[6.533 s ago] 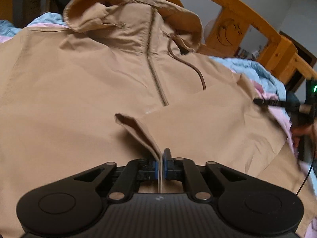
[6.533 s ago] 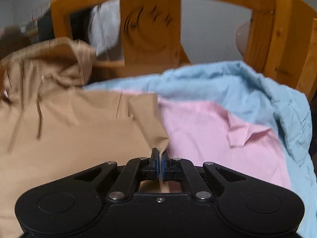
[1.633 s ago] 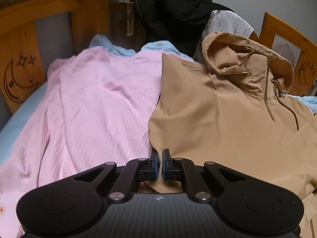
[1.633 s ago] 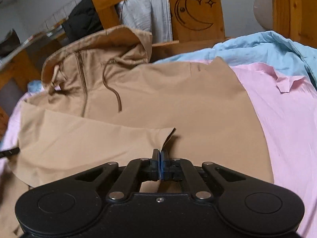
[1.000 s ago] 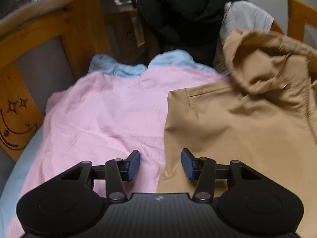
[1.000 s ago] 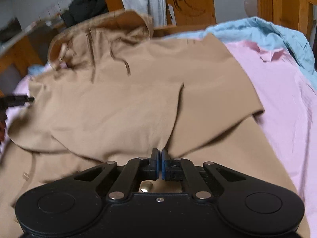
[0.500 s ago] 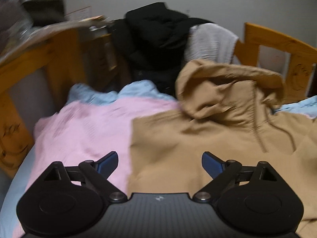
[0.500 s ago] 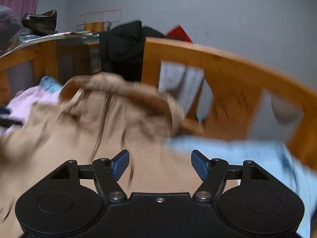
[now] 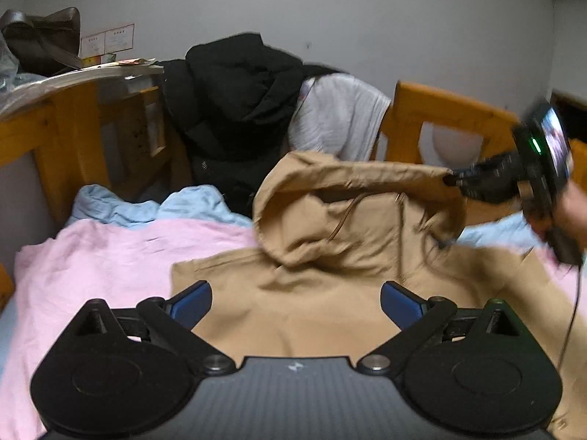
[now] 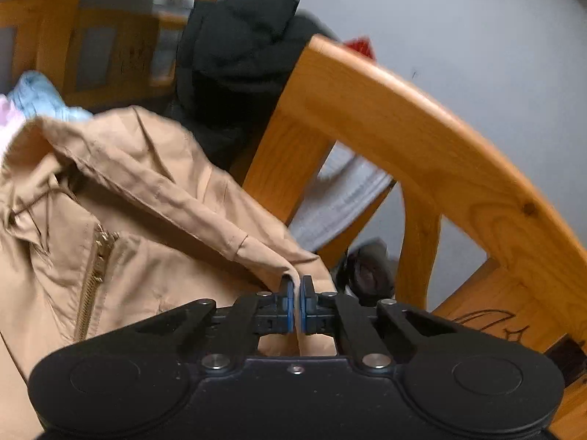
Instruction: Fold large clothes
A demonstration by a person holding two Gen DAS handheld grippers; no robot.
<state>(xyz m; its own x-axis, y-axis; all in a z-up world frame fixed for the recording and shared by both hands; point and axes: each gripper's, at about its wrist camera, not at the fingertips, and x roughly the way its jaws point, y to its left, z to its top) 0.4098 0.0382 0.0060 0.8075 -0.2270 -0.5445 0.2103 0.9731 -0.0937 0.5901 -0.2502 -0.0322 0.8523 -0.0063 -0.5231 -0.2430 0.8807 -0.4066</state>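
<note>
Tan hooded jacket (image 9: 330, 293) lies front side up on a pink sheet (image 9: 91, 264) spread over the bed, with its hood (image 9: 348, 198) toward the wooden headboard (image 9: 440, 117). Zip (image 10: 93, 271) and brown drawcord (image 9: 343, 220) are visible at the collar.

Left gripper (image 9: 295, 302): released, blue pads spread wide apart, nothing between them. It hovers above the jacket's upper body, just below the hood. Left pad (image 9: 190, 300) sits over the jacket's edge where tan fabric meets the pink sheet; the other pad is over the tan fabric.

Right gripper (image 10: 296, 306): clenched on the hood's rim. A fold of tan fabric passes between the blue pads (image 10: 290, 304) and hangs out below them. In the left wrist view the same gripper (image 9: 455, 181) is at the far right, holding the hood's rim lifted and stretched toward the right side of the bed; the image is blurred there. The person's hand (image 9: 572, 216) grips the handle.

Surroundings: light blue bedding (image 9: 146, 205) bunched at the head of the pink sheet; a black coat (image 9: 234, 110) and a grey-white garment (image 9: 341, 117) draped over the headboard behind the hood. Curved wooden rail (image 10: 422, 121) stands close behind the right gripper.
</note>
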